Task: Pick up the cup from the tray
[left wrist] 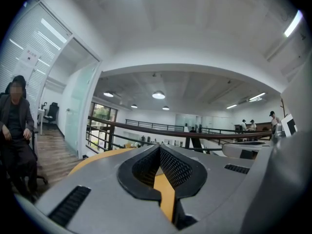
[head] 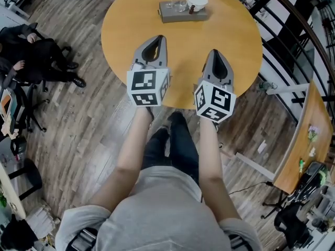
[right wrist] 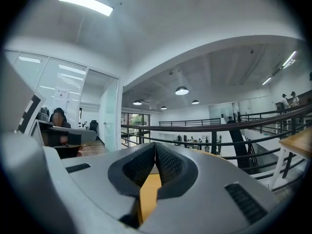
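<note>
On the far side of the round wooden table (head: pixel 230 41) lies a grey tray (head: pixel 184 12). It carries a white cup (head: pixel 197 1) at its right and a clear glass (head: pixel 179 5) beside that. My left gripper (head: pixel 160 37) and right gripper (head: pixel 214 52) hover side by side over the table's near half, well short of the tray. Both are shut with nothing between the pads. In the left gripper view (left wrist: pixel 159 147) and the right gripper view (right wrist: pixel 154 145) the jaws meet at the tips, pointing level across the room, and the tray is out of sight.
A dark railing (head: pixel 293 30) curves past the table's right side, with a second wooden table (head: pixel 309 135) beyond it. A seated person (head: pixel 31 56) and office chairs occupy the wooden floor (head: pixel 84 119) to the left. The person's legs stand at the table's near edge.
</note>
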Demonstrator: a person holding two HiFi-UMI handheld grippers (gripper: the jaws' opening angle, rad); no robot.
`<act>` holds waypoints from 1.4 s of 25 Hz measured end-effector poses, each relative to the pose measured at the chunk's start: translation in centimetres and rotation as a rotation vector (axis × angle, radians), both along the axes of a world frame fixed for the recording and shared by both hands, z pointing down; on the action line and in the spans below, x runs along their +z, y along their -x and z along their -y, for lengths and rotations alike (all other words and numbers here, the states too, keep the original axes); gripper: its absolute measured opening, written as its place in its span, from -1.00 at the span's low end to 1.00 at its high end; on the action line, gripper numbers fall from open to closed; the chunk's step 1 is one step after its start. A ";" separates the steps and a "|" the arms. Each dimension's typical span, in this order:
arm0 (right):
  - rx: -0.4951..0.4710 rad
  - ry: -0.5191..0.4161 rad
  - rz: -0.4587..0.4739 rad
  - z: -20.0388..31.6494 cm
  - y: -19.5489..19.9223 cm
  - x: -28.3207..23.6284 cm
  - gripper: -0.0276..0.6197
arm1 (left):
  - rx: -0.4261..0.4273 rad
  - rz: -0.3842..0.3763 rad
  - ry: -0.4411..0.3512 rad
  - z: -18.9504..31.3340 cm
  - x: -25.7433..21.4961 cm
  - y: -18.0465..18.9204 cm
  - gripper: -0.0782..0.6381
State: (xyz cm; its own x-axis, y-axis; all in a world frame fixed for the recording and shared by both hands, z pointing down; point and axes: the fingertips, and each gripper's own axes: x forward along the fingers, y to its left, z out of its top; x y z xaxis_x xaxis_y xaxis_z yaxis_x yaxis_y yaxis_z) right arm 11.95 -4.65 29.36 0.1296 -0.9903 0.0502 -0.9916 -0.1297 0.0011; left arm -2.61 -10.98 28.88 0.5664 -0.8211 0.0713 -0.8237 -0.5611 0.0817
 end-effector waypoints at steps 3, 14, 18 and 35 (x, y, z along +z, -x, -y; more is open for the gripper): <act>-0.004 -0.004 0.008 1.3 -0.9 0.1 -0.90 | -0.003 0.004 0.003 1.0 0.3 -0.8 -0.76; -0.068 0.009 0.016 8.4 -3.7 0.9 -0.90 | -0.037 0.025 0.008 6.9 1.2 -3.8 -0.76; -0.090 0.021 0.016 11.0 -5.1 1.4 -0.90 | -0.040 0.032 0.028 9.2 2.1 -5.5 -0.76; -0.158 0.107 0.059 18.8 -7.6 5.4 -0.90 | -0.092 0.043 0.048 15.7 3.4 -9.2 -0.76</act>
